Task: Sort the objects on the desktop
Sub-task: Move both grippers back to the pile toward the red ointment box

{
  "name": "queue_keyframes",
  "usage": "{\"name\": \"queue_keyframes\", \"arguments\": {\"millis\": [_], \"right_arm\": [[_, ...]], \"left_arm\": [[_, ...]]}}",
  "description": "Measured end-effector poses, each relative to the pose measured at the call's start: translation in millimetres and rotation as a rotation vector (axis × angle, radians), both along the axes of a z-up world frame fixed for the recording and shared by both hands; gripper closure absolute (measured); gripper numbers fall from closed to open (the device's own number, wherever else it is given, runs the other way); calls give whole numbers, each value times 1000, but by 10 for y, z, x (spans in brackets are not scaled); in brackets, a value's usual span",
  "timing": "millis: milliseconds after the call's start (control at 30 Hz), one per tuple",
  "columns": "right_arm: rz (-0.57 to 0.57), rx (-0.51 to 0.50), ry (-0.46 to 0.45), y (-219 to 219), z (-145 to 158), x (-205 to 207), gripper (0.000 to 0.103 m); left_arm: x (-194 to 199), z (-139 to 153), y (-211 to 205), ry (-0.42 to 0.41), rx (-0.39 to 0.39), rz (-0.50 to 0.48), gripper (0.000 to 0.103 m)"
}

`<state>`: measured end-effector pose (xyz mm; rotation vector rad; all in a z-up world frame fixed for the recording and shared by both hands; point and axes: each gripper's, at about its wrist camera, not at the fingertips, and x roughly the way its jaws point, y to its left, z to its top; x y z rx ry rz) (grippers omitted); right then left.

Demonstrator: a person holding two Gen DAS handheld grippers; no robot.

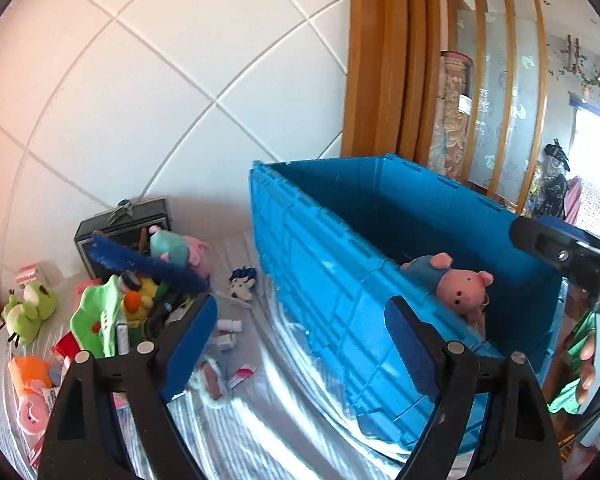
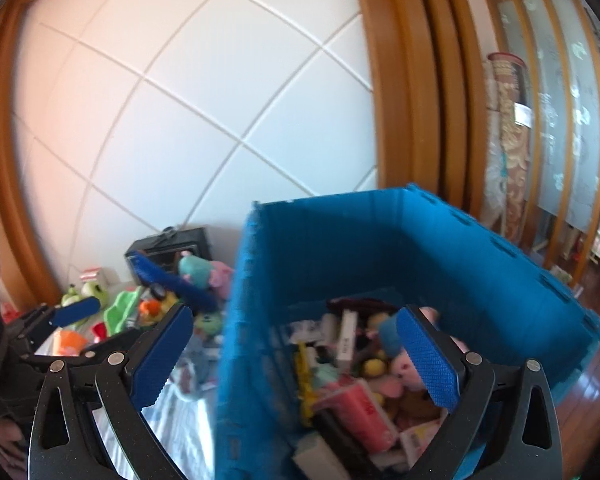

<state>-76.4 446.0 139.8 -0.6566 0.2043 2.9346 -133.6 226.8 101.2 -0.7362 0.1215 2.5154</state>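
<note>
Your left tongs (image 1: 300,344) angle downward, spread wide with nothing between the blue pads, straddling the near wall of the big blue plastic crate (image 1: 340,280): one finger over the cluttered surface (image 1: 260,412), the other over the crate's rim. Inside the crate, up against that wall, you can see a pink pig plush in a blue top (image 1: 456,284). Off to your left a heap of toys sits on the striped covering: a green frog plush (image 1: 30,308), a bright green fabric piece (image 1: 96,320), an orange plush (image 1: 28,376), small cartons, and a dark box (image 1: 128,228) near the white panelled wall (image 1: 160,80). Your right tongs (image 2: 292,364) tilt down too, also wide apart and holding nothing, one finger outside the crate (image 2: 460,248) wall, the other above its contents, a blurred jumble of plush toys and small boxes (image 2: 364,400). From that view your left tongs (image 2: 80,324) show at the left edge, above the toy pile. In the left view, fingers (image 1: 586,364) grip a handle at the right edge.
</note>
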Motion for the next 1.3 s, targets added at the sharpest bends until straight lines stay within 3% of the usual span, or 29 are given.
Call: {"name": "queue_keyframes", "arguments": {"millis": [167, 400, 533, 700, 833, 1000, 1067, 1133, 1167, 1200, 1300], "right_arm": [[120, 21, -2, -540, -84, -187, 0], [264, 17, -91, -1240, -486, -637, 0], [337, -1, -171, -1553, -854, -873, 0], [343, -3, -320, -1749, -1360, -1150, 0], [331, 16, -419, -1804, -1751, -1329, 0], [288, -11, -532, -1708, -2223, -1659, 0], [273, -2, -587, -1673, -2424, -1802, 0], [259, 4, -631, -1629, -2600, -1944, 0], [250, 5, -651, -1601, -2675, -2011, 0], [231, 5, -664, -1566, -2743, -2078, 3], [166, 9, -706, -1460, -2909, -2301, 42]], "left_arm": [[-149, -499, -833, -134, -5, 147, 17], [-134, -1339, -2202, -276, -25, 381, 17], [-72, -1814, -2908, -359, -66, 510, 17], [-16, -2396, -3565, -504, -99, 628, 17], [-34, -2639, -3744, -544, -127, 661, 17], [-195, -2789, -3746, -536, -168, 666, 18], [-255, -2848, -3737, -551, -175, 670, 26], [-313, -2936, -3760, -589, -176, 676, 52], [-333, -2977, -3787, -613, -157, 678, 54], [-334, -2968, -3817, -606, -128, 684, 55], [-354, -2981, -3838, -606, -131, 694, 56]]}}
